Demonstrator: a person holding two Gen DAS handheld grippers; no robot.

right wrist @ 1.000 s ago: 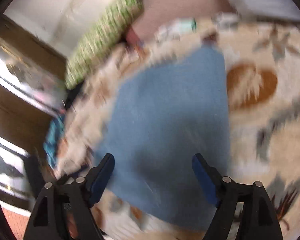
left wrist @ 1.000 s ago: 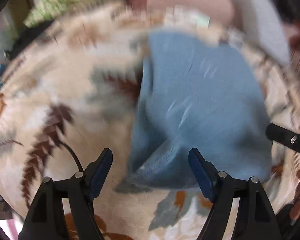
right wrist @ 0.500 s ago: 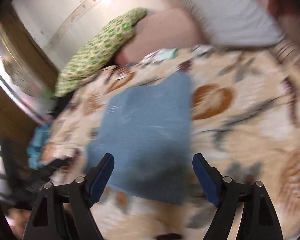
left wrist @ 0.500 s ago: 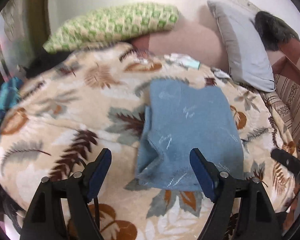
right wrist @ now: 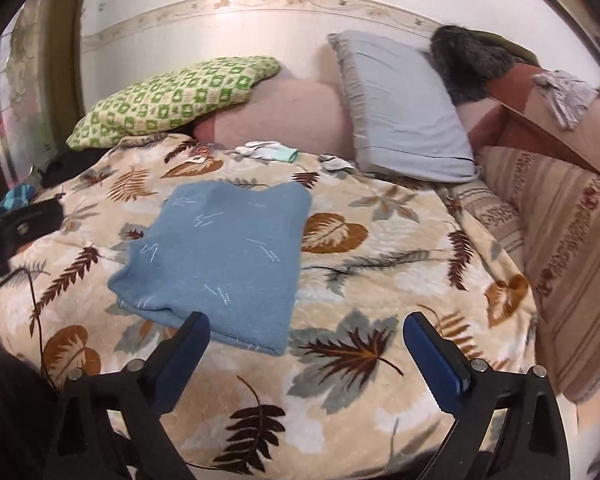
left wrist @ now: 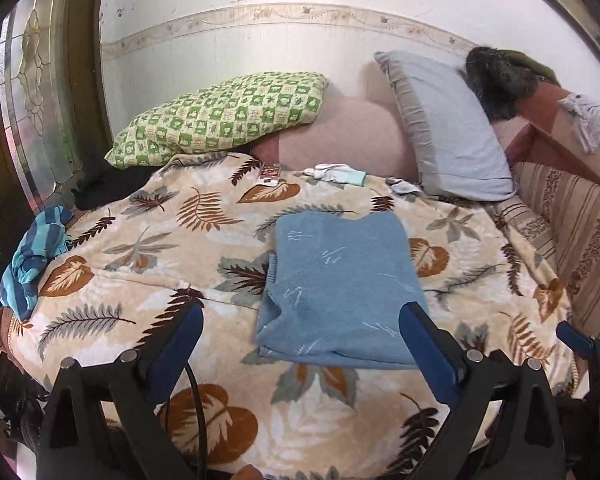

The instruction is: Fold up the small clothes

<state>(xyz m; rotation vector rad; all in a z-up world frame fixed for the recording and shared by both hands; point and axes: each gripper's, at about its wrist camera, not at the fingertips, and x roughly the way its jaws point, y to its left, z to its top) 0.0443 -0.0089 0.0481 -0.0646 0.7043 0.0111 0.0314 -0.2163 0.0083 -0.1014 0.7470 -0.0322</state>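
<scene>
A folded blue sweater (left wrist: pixel 340 288) lies flat on a leaf-patterned blanket (left wrist: pixel 148 248) that covers a bed, near the middle of the blanket and toward its near edge, with a sleeve cuff showing along the sweater's left side. The left gripper (left wrist: pixel 300 344) hangs above the near edge of the bed with its blue-padded fingers (left wrist: pixel 182 334) spread wide and holding nothing; the sweater's near hem sits in the gap between them in the left wrist view, apart from both pads. The right gripper (right wrist: pixel 306 350) is likewise spread wide and empty, poised over bare blanket just right of the sweater's near right corner (right wrist: pixel 276 344). At the far side of the bed, a green checked pillow (left wrist: pixel 224 116) rests at the left against the wall and a grey pillow (left wrist: pixel 452 132) leans at the right, with a pink cushion (left wrist: pixel 340 136) between them. Small pale garments (left wrist: pixel 336 172) lie on the blanket just in front of the cushion. A striped blue-and-teal cloth (left wrist: pixel 32 256) is bunched at the blanket's far left edge. A dark furry item (left wrist: pixel 496 80) sits on top of the furniture beyond the grey pillow, and a striped brown cover (left wrist: pixel 572 224) runs along the right side of the bed.
</scene>
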